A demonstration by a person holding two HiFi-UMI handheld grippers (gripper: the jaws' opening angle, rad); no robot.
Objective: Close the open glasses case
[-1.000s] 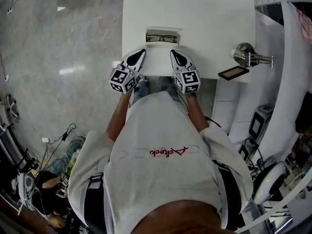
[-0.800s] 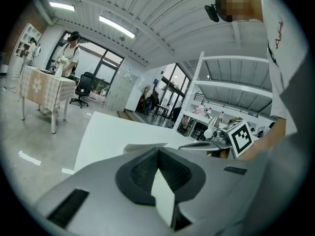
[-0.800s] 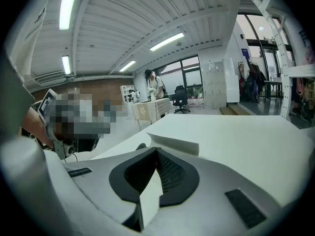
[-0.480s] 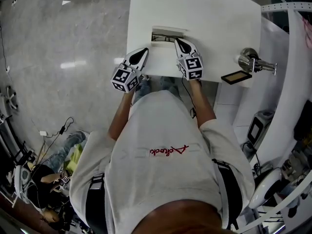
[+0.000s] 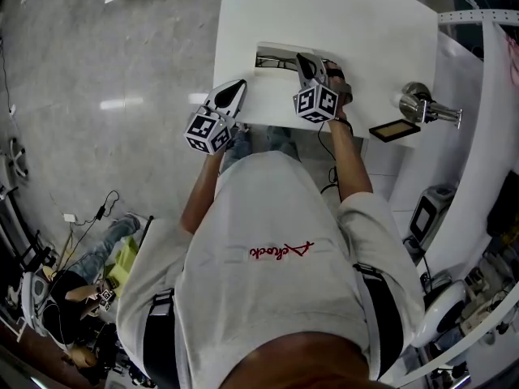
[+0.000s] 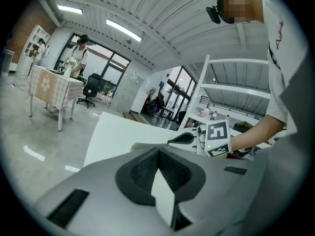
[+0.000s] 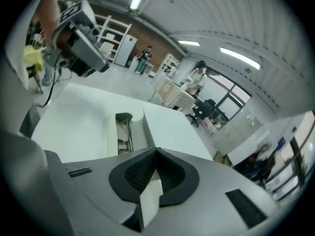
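The white glasses case lies open on the white table, with dark-framed glasses inside. My right gripper is over the case's right end, rolled onto its side, jaws shut and holding nothing. In the right gripper view the glasses and the raised lid lie just beyond the shut tips of the right gripper. My left gripper hovers near the table's front edge, left of the case and apart from it. The left gripper is shut and holds nothing.
A chrome cylindrical fixture and a small dark-framed panel sit off the table's right side. White equipment stands further right. Grey floor lies to the left. In the background, people and desks fill the room.
My right gripper has moved forward from the table's front edge to the case's right end and rolled onto its side. The left gripper has stayed put.
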